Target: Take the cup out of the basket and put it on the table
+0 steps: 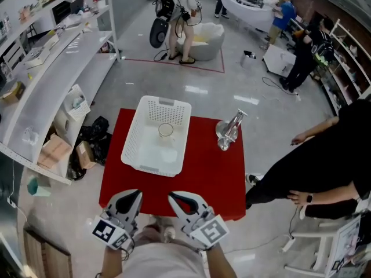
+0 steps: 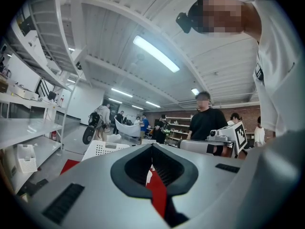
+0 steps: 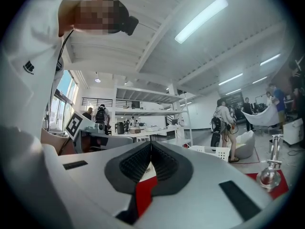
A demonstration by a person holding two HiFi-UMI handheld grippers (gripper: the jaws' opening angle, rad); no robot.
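A white perforated basket [image 1: 145, 149] stands on the red table [image 1: 203, 172], toward its far left. Inside it, near the far end, a clear cup [image 1: 166, 130] stands upright. My left gripper [image 1: 130, 200] and right gripper [image 1: 178, 201] hover side by side over the table's near edge, well short of the basket. Both point toward it, shut and with nothing in them. In the left gripper view the jaws [image 2: 152, 146] meet at the tip, with the basket [image 2: 102, 148] beyond. The right gripper [image 3: 151, 143] is likewise shut, with the basket [image 3: 212, 150] ahead to its right.
A shiny clear stemmed object [image 1: 228, 133] stands on the table's right side, also seen in the right gripper view [image 3: 269, 171]. A person in black [image 1: 324, 161] sits close to the table's right edge. White shelves [image 1: 52, 68], boxes and bags [image 1: 78, 149] line the left.
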